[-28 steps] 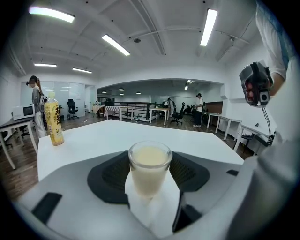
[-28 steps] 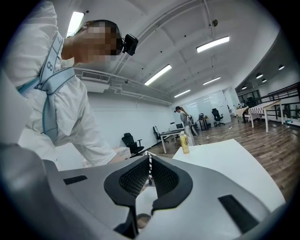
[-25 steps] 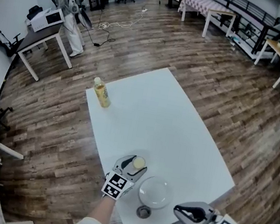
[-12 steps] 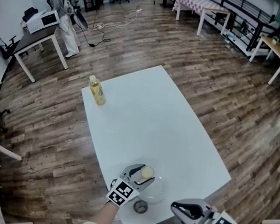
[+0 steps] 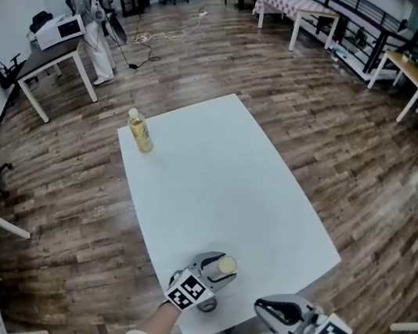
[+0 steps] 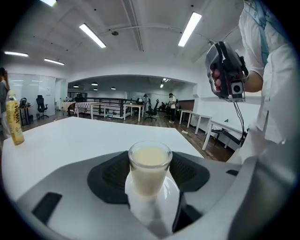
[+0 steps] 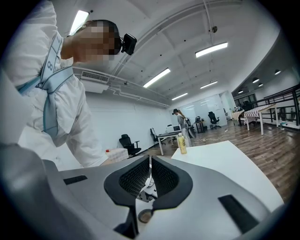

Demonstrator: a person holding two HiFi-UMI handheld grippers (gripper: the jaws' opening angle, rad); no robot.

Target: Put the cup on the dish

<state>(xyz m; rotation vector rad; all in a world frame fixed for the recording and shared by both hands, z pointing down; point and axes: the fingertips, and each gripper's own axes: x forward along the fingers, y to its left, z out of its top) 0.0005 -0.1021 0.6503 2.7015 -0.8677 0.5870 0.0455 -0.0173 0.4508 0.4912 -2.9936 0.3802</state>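
A small clear cup (image 6: 150, 166) of cream-coloured liquid stands upright between the jaws of my left gripper (image 6: 150, 180), which is shut on it. Just beneath the cup a white dish (image 6: 164, 206) shows through the gap in the jaws. From the head view the cup (image 5: 226, 266) and left gripper (image 5: 217, 270) hang over the near edge of the white table (image 5: 230, 182) and cover the dish. My right gripper (image 5: 263, 311) hovers off the table's near right edge, its pads together and nothing in it (image 7: 150, 176).
A yellow bottle (image 5: 139, 131) stands near the table's far left edge. A small grey round thing (image 5: 207, 305) lies by the near edge, partly under the left gripper. A person (image 5: 92, 12) stands by a desk far behind on the wooden floor.
My left gripper has carried the cup to the right and nearer, from beside the dish to over it. The right gripper has hardly moved.
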